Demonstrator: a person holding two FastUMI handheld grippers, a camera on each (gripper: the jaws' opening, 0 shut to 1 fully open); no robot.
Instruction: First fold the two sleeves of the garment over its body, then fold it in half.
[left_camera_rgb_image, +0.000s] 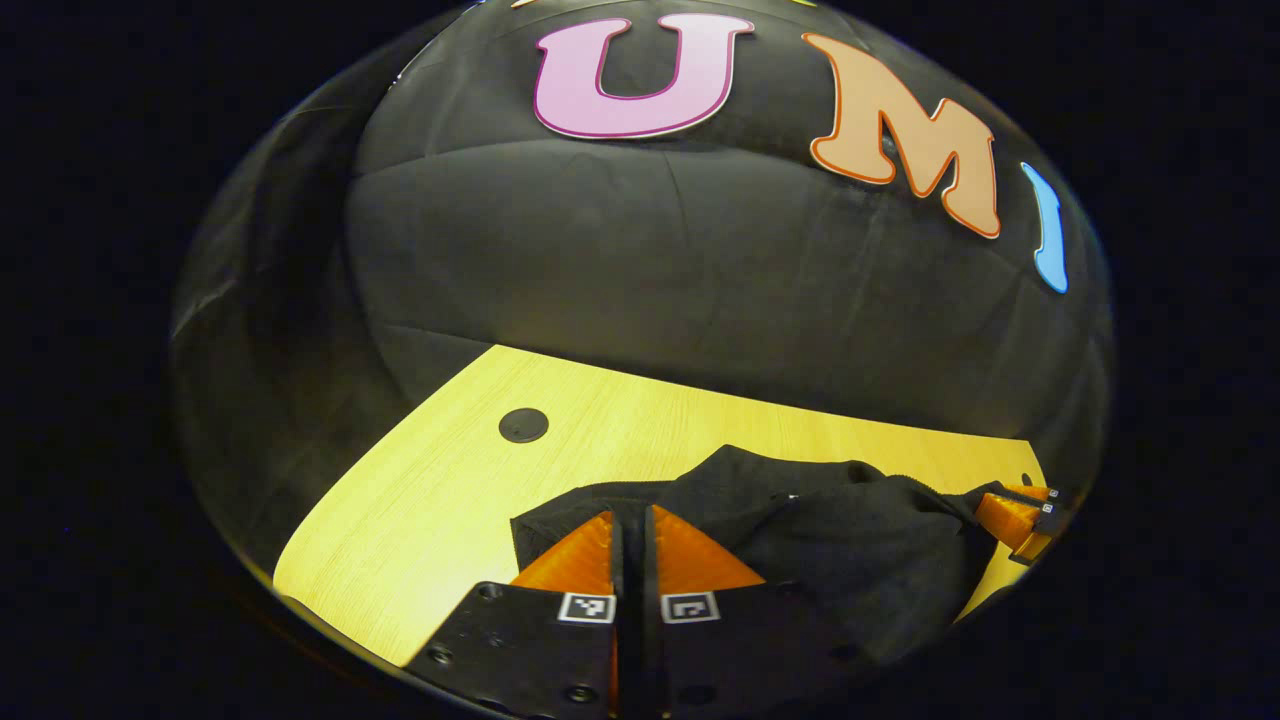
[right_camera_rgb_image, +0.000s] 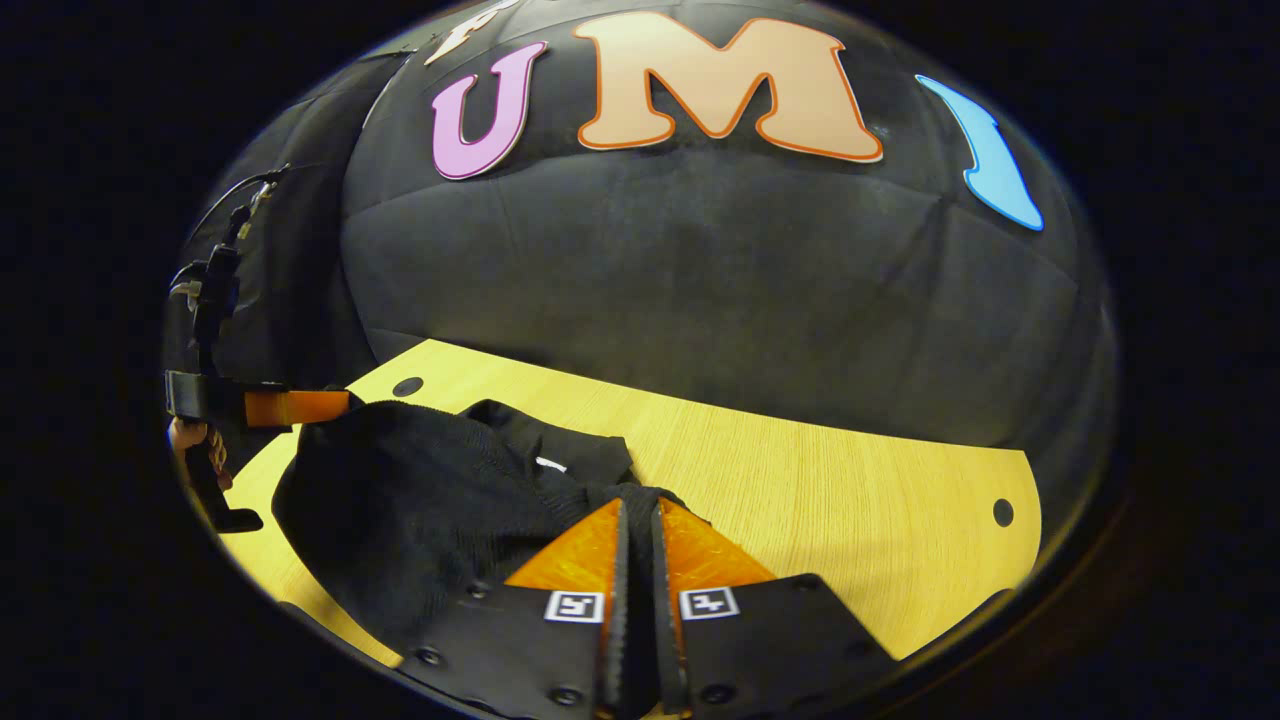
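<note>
Black garment (left_camera_rgb_image: 850, 545) bunched on wood table (left_camera_rgb_image: 450, 480), edge lifted btwn both grippers. Left gripper (left_camera_rgb_image: 632, 520): fingers pressed together w/ thin fold of cloth pinched btwn them, near garment's left end. Right gripper (right_camera_rgb_image: 638, 510): same, nearly closed, fabric strip clamped btwn fingers. In right gripper view, white tag (right_camera_rgb_image: 550, 464) shows at collar; a hand (right_camera_rgb_image: 190, 440) holds the left gripper at garment's far side. Round hole (left_camera_rgb_image: 523, 425) in table beyond garment.
</note>
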